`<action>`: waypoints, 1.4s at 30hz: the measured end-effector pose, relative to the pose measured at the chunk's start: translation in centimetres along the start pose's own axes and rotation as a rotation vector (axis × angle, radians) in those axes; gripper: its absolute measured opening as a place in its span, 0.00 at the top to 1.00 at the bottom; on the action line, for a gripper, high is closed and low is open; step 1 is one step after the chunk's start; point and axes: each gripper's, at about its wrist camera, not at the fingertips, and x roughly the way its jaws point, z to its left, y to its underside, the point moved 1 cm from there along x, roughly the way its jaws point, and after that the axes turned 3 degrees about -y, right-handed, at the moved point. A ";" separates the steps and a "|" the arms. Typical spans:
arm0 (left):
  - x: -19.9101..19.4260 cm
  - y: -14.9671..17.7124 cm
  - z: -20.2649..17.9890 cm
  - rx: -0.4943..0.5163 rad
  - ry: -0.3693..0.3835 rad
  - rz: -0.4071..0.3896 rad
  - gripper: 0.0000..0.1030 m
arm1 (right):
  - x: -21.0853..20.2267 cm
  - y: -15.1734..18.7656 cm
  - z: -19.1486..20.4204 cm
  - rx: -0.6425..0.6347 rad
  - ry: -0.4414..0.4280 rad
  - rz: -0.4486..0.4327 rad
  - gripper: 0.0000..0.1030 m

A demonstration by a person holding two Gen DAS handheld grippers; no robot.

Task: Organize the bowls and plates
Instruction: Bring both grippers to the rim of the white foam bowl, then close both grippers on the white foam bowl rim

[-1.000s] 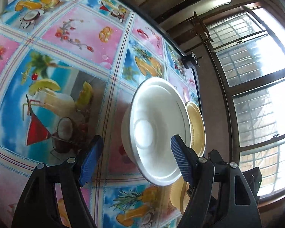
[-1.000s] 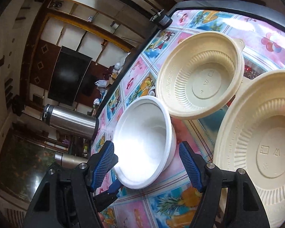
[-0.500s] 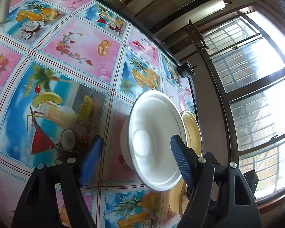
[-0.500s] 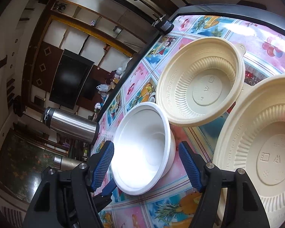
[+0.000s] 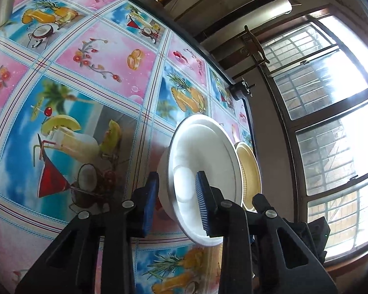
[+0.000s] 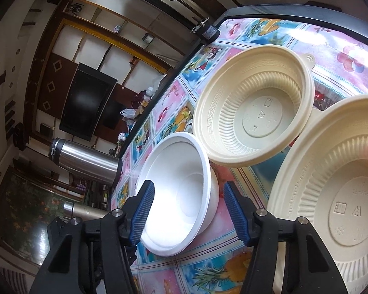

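My left claw (image 5: 176,201) pinches the white bowl's (image 5: 208,161) near wall; the bowl sits mouth-up on the tabletop (image 5: 98,56). My right claw (image 6: 189,210) gapes wide around it, cream bowls (image 6: 255,112) crowding right.

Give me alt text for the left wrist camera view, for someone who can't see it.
The left gripper has closed its blue pads on the near wall of a white foam bowl, one inside and one outside. The bowl sits on a fruit-and-cocktail print tablecloth, with a cream plastic bowl just behind it and a bright window beyond.
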 end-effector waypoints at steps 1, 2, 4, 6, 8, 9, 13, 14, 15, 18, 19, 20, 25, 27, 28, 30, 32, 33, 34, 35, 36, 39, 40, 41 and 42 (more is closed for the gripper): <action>0.1 0.0 0.0 -0.001 -0.002 0.001 0.73 | 0.1 0.0 0.1 -0.006 0.005 0.000 0.46; 0.1 0.0 0.0 -0.001 -0.002 0.002 0.73 | 0.1 0.1 0.1 -0.011 0.011 -0.003 0.47; 0.0 0.0 0.0 -0.003 0.001 0.003 0.73 | 0.0 0.0 0.1 -0.017 0.021 -0.012 0.52; -0.1 0.0 0.0 -0.007 -0.001 -0.002 0.73 | 0.0 0.0 0.2 -0.022 0.026 -0.015 0.55; -0.2 0.0 0.0 -0.006 -0.005 -0.007 0.73 | 0.0 -0.1 0.1 -0.024 0.032 -0.016 0.55; -0.3 0.0 0.0 -0.006 -0.006 -0.008 0.73 | 0.0 -0.1 0.1 -0.027 0.036 -0.016 0.57; -0.4 -0.1 0.0 -0.006 -0.009 -0.014 0.79 | 0.1 0.0 0.1 -0.034 0.049 -0.019 0.60; -0.4 -0.1 0.1 -0.007 -0.010 -0.014 0.79 | 0.1 0.0 0.2 -0.038 0.052 -0.022 0.61; -0.4 -0.1 0.1 -0.006 -0.010 -0.014 0.82 | 0.1 0.0 0.2 -0.039 0.056 -0.023 0.62; -0.4 -0.1 0.0 0.001 -0.007 -0.012 0.89 | 0.2 0.0 0.1 -0.039 0.063 -0.025 0.65; -0.4 0.0 0.0 0.004 -0.008 -0.012 0.91 | 0.3 0.1 0.1 -0.042 0.064 -0.023 0.68; -0.4 0.0 0.0 0.004 -0.009 -0.013 0.92 | 0.3 0.1 0.1 -0.044 0.066 -0.022 0.69; -0.3 0.0 0.2 -0.002 -0.019 -0.014 0.95 | 0.7 0.1 0.0 -0.050 0.070 -0.014 0.77; -0.2 0.0 0.3 -0.004 -0.018 -0.012 0.96 | 0.8 0.1 -0.1 -0.051 0.073 -0.011 0.82; -0.3 0.0 0.3 -0.004 -0.018 -0.012 0.96 | 0.8 0.2 -0.1 -0.052 0.075 -0.009 0.85; -0.3 0.0 0.3 -0.002 -0.020 -0.012 0.96 | 0.9 0.2 -0.1 -0.054 0.078 -0.006 0.87; -0.3 0.0 0.3 0.001 -0.025 -0.014 0.96 | 1.0 0.2 0.0 -0.057 0.083 -0.009 0.89; -0.3 0.0 0.3 0.001 -0.027 -0.014 0.96 | 1.0 0.2 0.0 -0.059 0.086 -0.010 0.91; -0.3 0.1 0.3 0.000 -0.027 -0.013 0.96 | 1.0 0.2 0.0 -0.060 0.087 -0.011 0.92; -0.4 0.1 0.3 -0.001 -0.027 -0.012 0.96 | 1.0 0.2 0.0 -0.059 0.087 -0.012 0.92; -0.3 0.1 0.3 0.000 -0.027 -0.011 0.96 | 0.9 0.2 0.0 -0.061 0.088 -0.012 0.92; -0.4 0.1 0.3 0.001 -0.031 -0.010 0.96 | 0.9 0.2 0.1 -0.069 0.090 -0.013 0.92; -0.4 0.1 0.2 -0.001 -0.032 -0.008 0.96 | 0.9 0.2 0.1 -0.071 0.090 -0.013 0.92; -0.4 0.1 0.3 -0.002 -0.032 -0.007 0.96 | 1.0 0.2 0.2 -0.073 0.091 -0.012 0.92; -0.4 0.1 0.3 -0.004 -0.031 -0.006 0.96 | 1.0 0.2 0.2 -0.073 0.090 -0.011 0.92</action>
